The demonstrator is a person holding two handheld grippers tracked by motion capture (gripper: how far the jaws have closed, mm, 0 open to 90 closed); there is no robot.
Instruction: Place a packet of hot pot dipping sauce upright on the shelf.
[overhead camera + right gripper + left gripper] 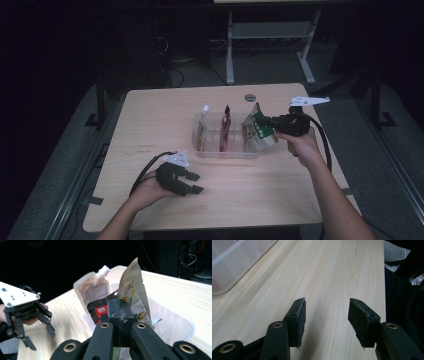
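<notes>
Resting low over the light wooden surface (pixel 150 125), the left tongs (pixel 192 182) stand spread and empty. Right tongs (pixel 265 121) pinch the green-and-cream foil pouch (pixel 257 131) by its upper edge, in the clear plastic bin's (pixel 225 152) right end; light, crinkly, likely slippery: grip the flat seam.

We see a surface (pixel 332 270) of pale wood grain, smooth and matt. The bin (pixel 180 325) on it is translucent frosted plastic. The left claw (pixel 325 320) is matt black plastic with rough, worn pads (pixel 359 317) and brass-coloured rivets. The pouches look like glossy printed film: a green packet (pixel 132 295) and a spouted pouch (pixel 92 290).
</notes>
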